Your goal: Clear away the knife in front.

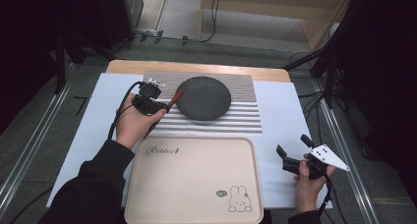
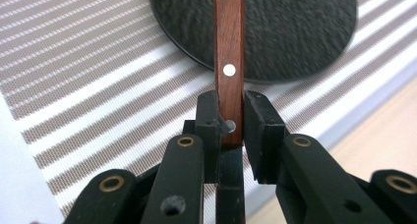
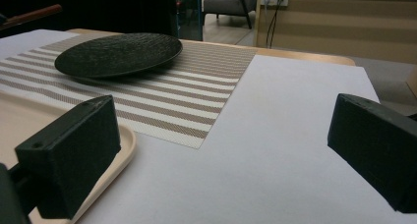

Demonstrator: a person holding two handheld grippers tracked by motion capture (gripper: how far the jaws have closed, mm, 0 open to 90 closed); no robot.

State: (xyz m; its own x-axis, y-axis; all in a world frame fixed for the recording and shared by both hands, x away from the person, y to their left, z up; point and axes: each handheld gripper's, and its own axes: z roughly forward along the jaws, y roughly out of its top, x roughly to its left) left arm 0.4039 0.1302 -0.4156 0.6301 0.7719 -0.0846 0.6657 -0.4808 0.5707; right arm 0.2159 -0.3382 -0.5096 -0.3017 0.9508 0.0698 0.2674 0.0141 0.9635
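Wooden handle point(image 2: 229, 62), reddish-brown with pale rivets: being gripped near its end by the left claw point(image 2: 231, 121), jaws pressing on both flat sides, narrow gap only as wide as the handle. Likely a piece of cutlery, being held by the grip end so the working end stays free; that end hidden, kind of utensil not told. Being carried low over the striped mat point(image 1: 246, 121), the far end of the handle reaching over the left rim of the dark round plate point(image 1: 203, 98).

Plate: sitting mid-mat, apparently as the centre of a place setting, handle probably heading for a spot beside it.

Beige tray point(image 1: 192, 180) with rabbit drawing: lying nearest the person, just short of the mat.

Right claw point(image 1: 293, 152): resting at the right of the tabletop point(image 1: 287, 111) over the white sheet, jaws spread wide, holding nothing, seemingly waiting clear of the work.

Views compared: left gripper view giving the rivets and pad contact; high view giving the handle as a thin slanted bar point(image 1: 167, 111) plus whole layout; right gripper view giving the plate's point(image 3: 118, 54) shallow raised rim side-on and the tray edge point(image 3: 125, 140).
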